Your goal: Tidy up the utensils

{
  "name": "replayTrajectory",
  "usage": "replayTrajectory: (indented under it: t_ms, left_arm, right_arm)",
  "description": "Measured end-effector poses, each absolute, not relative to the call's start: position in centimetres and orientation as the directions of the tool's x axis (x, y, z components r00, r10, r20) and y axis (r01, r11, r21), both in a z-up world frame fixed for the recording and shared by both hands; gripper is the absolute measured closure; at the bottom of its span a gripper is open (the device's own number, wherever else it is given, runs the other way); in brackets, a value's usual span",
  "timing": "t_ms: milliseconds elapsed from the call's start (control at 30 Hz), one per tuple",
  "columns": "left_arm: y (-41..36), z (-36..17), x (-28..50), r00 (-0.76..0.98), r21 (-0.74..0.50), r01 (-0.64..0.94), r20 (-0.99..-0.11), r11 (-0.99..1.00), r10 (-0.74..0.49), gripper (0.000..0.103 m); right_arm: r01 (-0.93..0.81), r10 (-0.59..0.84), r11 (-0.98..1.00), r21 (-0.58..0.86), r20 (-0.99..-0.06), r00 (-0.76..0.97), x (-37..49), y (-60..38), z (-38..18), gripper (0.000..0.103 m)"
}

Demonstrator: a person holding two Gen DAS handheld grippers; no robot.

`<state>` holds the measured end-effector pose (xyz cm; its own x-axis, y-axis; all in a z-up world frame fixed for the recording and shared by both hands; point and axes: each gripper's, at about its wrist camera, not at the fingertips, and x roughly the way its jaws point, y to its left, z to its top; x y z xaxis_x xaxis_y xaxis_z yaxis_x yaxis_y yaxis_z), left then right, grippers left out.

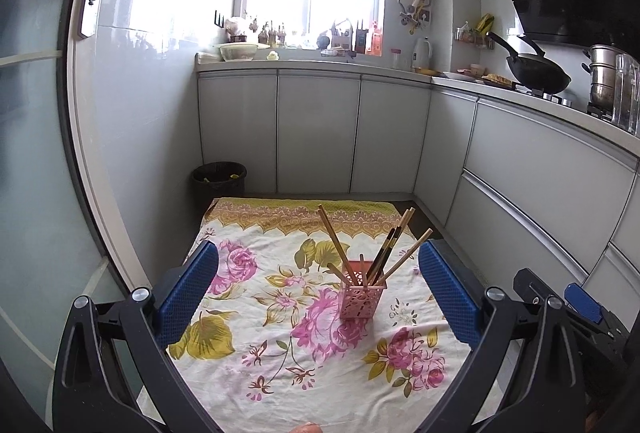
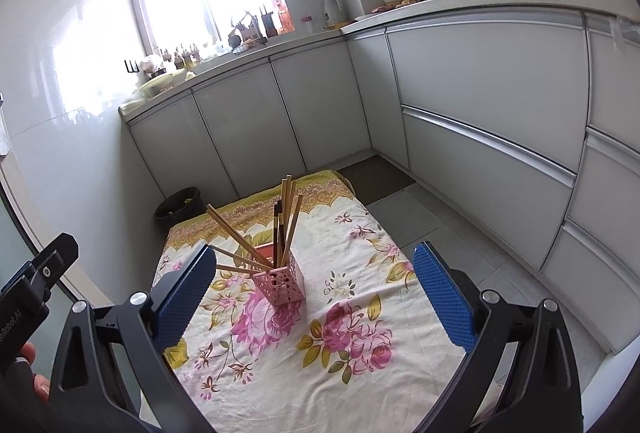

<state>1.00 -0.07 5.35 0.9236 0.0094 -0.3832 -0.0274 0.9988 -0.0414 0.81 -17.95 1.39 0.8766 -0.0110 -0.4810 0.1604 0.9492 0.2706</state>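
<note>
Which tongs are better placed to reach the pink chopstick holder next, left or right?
Left, narrowly. The pink holder sits nearly centred between the open left tongs; in the right tongs view it lies off-centre, toward one finger.

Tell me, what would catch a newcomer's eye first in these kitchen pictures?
Probably the flowered cloth spread low in the middle of the kitchen, with a pink basket standing on it, chopsticks fanning out of its top. Framing it, the left gripper and right gripper both hang open, their blue pads wide apart.
</note>
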Motion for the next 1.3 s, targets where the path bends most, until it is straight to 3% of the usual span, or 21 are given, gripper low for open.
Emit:
replayTrajectory:
  t_ms: [1300]
  left_arm:
    - [-0.16,5.17,1.67,0.904,-0.052,0.012,-0.426,0.999,-0.034,0.007]
  right_arm:
    - [0.146,0.030,0.941,0.304,-0.507,0.861,1.30,-18.25,0.81,0.007]
